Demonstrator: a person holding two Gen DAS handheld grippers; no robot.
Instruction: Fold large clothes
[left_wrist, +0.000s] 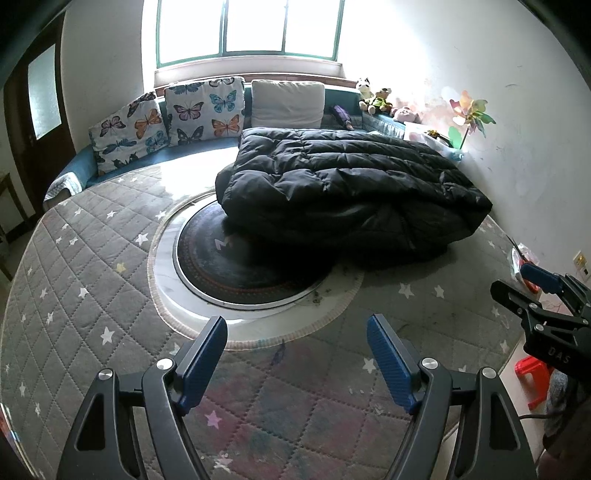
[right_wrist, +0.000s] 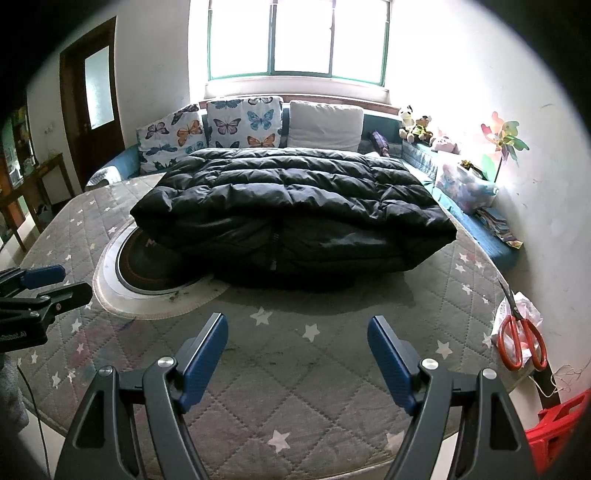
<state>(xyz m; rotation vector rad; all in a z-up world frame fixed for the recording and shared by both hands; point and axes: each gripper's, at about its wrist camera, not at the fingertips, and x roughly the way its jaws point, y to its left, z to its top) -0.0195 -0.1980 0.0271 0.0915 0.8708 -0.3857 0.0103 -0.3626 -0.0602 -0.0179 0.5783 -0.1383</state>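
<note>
Jacket: black puffer jacket (right_wrist: 291, 206) lay folded in a thick bundle at the far middle of the table, its near edge over the dark round inset (left_wrist: 236, 258).
Table cover: grey quilted star cloth (right_wrist: 295, 387), bare in front.
Left gripper (left_wrist: 295, 350): jaws wide, nothing between them, short of the jacket.
Right gripper (right_wrist: 297, 350): wide too, empty.
Edge: red scissors (right_wrist: 521, 343) by the wall.

Black puffer coat (right_wrist: 295, 210) lies folded on the quilted mat (right_wrist: 295, 387) — right gripper (right_wrist: 297, 350) wide, empty.
</note>
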